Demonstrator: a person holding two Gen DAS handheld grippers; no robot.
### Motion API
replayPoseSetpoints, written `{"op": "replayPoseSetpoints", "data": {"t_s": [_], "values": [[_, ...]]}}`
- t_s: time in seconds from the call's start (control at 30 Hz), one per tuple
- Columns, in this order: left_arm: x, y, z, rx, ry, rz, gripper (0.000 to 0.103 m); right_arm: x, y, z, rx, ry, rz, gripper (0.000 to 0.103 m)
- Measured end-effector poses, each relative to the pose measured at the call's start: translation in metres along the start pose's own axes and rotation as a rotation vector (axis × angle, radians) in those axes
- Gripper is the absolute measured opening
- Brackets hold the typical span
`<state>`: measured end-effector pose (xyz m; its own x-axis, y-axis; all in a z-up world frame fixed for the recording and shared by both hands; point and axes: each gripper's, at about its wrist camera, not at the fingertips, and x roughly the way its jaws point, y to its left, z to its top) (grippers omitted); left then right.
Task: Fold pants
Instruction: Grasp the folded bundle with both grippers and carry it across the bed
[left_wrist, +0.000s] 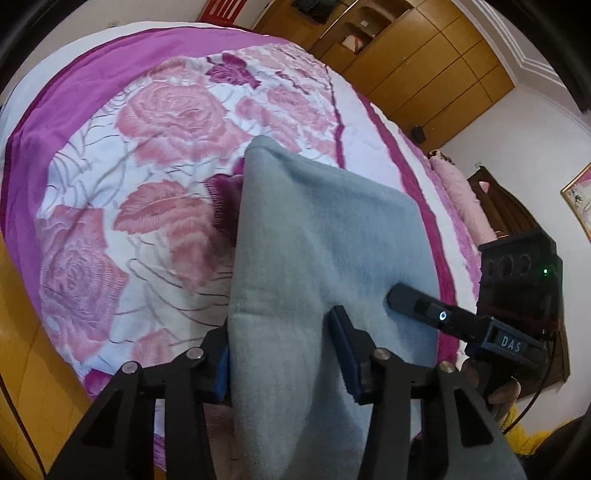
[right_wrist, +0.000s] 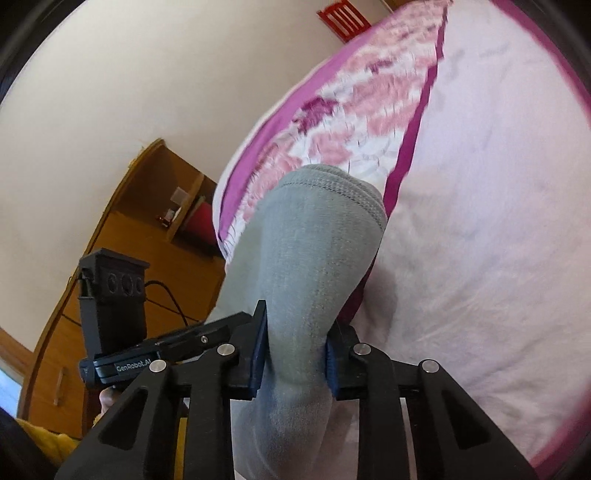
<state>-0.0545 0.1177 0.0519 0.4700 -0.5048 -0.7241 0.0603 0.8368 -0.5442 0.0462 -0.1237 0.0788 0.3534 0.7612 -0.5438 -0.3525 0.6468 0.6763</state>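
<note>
The grey fleece pants hang lifted over the flowered bed cover. In the left wrist view a fold of them fills the gap of my left gripper, and both blue pads touch the cloth. My right gripper is shut on a bunched part of the pants, which is pinched narrow between its pads. A stitched hem shows at the far end of that part. The right gripper's body sits beside the cloth at the right of the left wrist view.
The pink and purple bed cover spreads under both grippers. Wooden wardrobes stand behind the bed and a wooden cabinet stands by the wall. The left gripper's body shows at the lower left of the right wrist view.
</note>
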Motion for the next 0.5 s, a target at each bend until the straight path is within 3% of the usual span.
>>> {"op": "replayPoseSetpoints", "data": {"t_s": [0.23, 0.5], "values": [[0.002, -0.049, 0.008, 0.072, -0.04, -0.064, 0.047, -0.055, -0.007, 0.013, -0.02, -0.091, -0.034, 0.026], [0.034, -0.118, 0.025, 0.18, -0.019, -0.112, 0.047, -0.121, -0.044, 0.02, 0.025, -0.165, -0.086, 0.026]]}}
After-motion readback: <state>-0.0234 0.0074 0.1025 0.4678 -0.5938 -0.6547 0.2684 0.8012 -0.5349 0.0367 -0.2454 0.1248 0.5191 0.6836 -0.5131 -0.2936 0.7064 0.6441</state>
